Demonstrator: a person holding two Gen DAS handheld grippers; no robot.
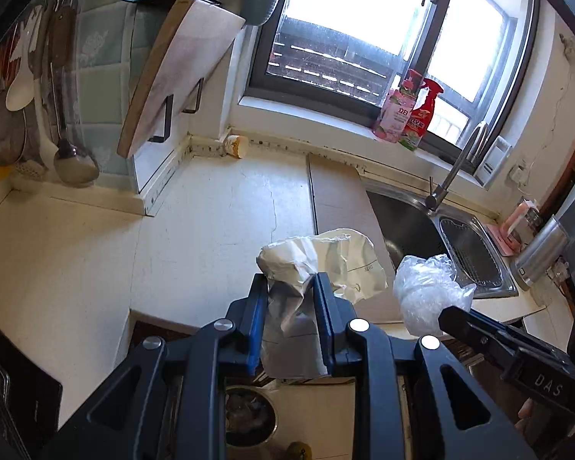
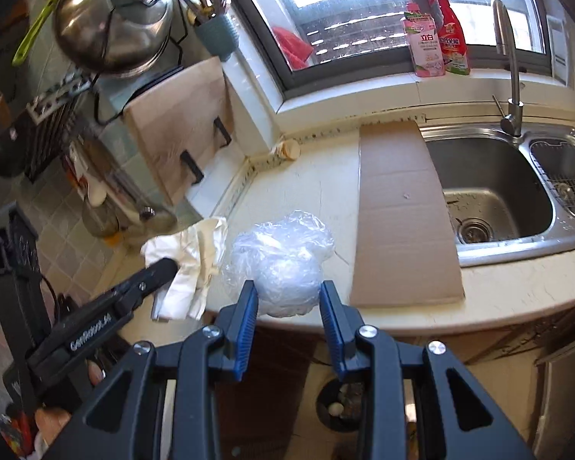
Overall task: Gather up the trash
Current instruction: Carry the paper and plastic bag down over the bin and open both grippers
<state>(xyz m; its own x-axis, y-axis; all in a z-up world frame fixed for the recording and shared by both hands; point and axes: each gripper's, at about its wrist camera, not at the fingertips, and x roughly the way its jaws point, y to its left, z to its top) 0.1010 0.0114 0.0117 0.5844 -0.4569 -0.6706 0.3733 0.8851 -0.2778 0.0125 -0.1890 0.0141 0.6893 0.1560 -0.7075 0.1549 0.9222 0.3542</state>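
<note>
Two hand-held grippers (image 1: 290, 280) (image 2: 287, 287) — trash clamped.

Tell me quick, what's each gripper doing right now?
Left gripper: shut on crumpled white paper.
Right gripper: shut on clear plastic wad.

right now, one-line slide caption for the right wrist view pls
Right gripper clamps a crumpled clear plastic bag at the counter edge, cardboard sheet and sink beyond.
</note>
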